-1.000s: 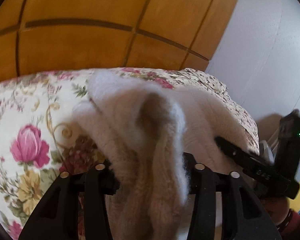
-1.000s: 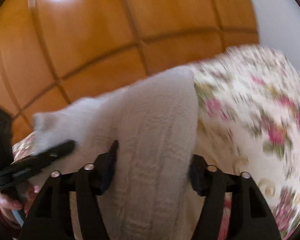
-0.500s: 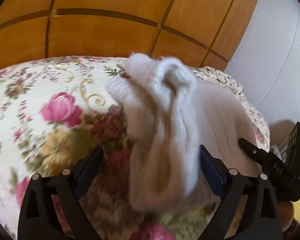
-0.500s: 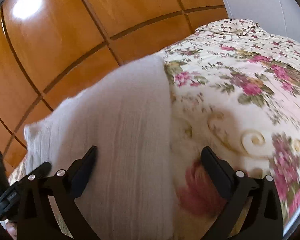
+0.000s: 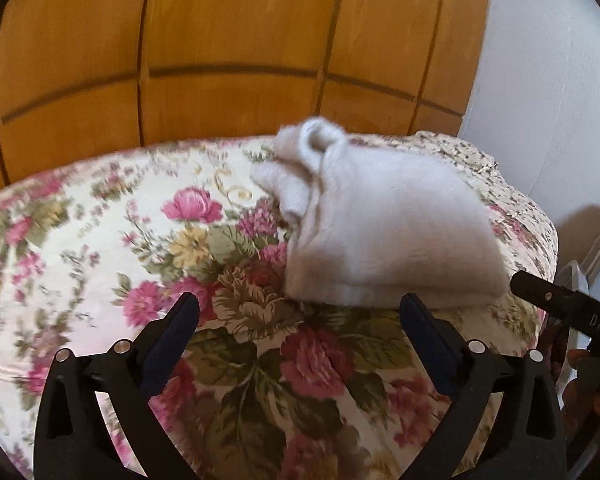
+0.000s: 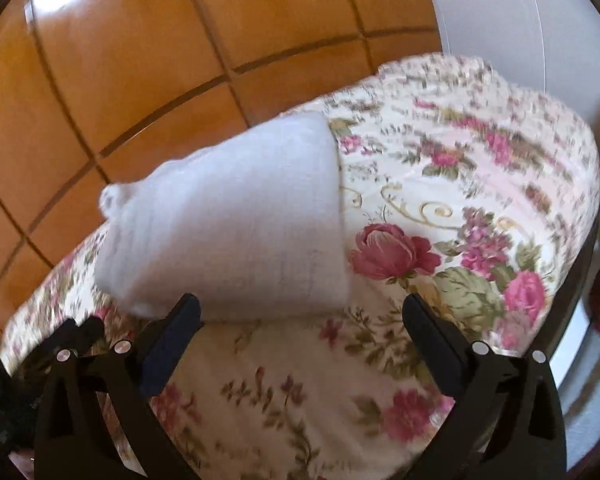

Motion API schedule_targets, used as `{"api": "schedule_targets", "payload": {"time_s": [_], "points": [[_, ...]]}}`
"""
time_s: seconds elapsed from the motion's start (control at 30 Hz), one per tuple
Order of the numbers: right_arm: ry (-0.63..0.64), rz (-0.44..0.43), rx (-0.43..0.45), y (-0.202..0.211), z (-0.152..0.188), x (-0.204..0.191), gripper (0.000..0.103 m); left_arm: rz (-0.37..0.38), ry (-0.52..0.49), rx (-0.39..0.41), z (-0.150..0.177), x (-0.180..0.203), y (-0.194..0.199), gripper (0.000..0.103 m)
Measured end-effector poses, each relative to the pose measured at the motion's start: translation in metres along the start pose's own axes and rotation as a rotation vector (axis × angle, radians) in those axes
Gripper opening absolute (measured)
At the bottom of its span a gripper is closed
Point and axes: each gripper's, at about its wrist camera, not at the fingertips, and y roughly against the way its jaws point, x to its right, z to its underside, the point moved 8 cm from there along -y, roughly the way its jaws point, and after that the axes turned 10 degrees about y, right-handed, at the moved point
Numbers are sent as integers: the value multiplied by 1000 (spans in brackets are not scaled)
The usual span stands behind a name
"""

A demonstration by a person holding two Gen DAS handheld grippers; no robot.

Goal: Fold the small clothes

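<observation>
A fluffy white knitted garment [image 5: 384,236] lies folded in a thick bundle on the floral bedspread [image 5: 112,240]. In the left wrist view it sits just beyond my left gripper [image 5: 300,316], which is open and empty. The right gripper shows at that view's right edge [image 5: 560,300]. In the right wrist view the same garment [image 6: 240,232] lies ahead and left of my right gripper [image 6: 300,316], which is open and empty, with its left fingertip [image 6: 180,320] at the garment's near edge.
A wooden panelled wall [image 5: 236,40] stands behind the bed. A white wall [image 5: 548,80] is at the right. The bed's edge [image 6: 580,208] drops off at the right in the right wrist view.
Both grippers held the garment one second ago. They have opened, let it drop onto the bedspread and drawn back from it.
</observation>
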Motion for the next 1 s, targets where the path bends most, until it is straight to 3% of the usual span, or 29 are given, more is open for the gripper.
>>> {"api": "schedule_targets", "payload": {"time_s": [0.2, 0.53, 0.67, 1.0], "points": [[104, 84, 60, 39, 0, -19, 101, -18, -7, 44, -15, 8, 29, 99], [174, 187, 69, 64, 7, -31, 101, -115, 11, 101, -21, 7, 73, 99], [158, 195, 99, 74, 3, -30, 101, -171, 6, 143, -18, 8, 87, 99], [168, 203, 125, 83, -3, -30, 101, -174, -12, 116, -13, 15, 87, 99]]}}
